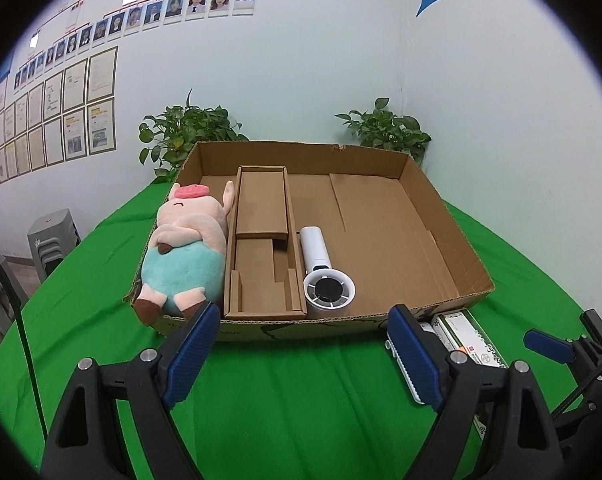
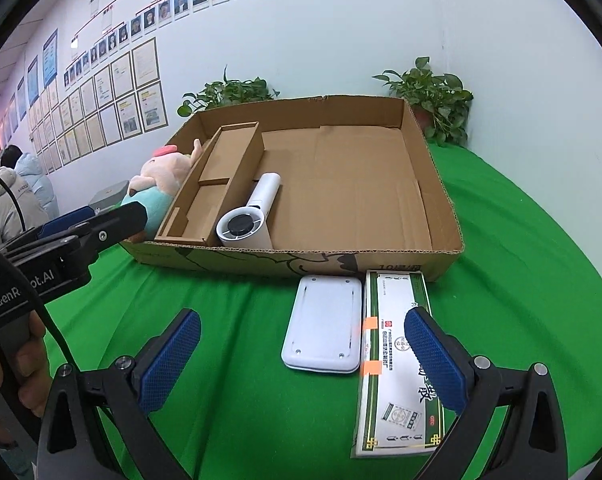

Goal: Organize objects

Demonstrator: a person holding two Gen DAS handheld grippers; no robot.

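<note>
Cardboard tray: pig plush, white fan inside.
Left tongs: spread wide, holding nothing, above bench.
Right tongs: spread wide, empty; white case at 12 o'clock, medicine box beside.

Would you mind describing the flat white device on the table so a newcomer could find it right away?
Start at the large open cardboard box on the green tablecloth. Just outside its near wall, two things lie side by side on the cloth. The flat white device is the left one: plain, with rounded corners and small screws, whereas its neighbour, the medicine carton, is longer and covered in green print.
</note>
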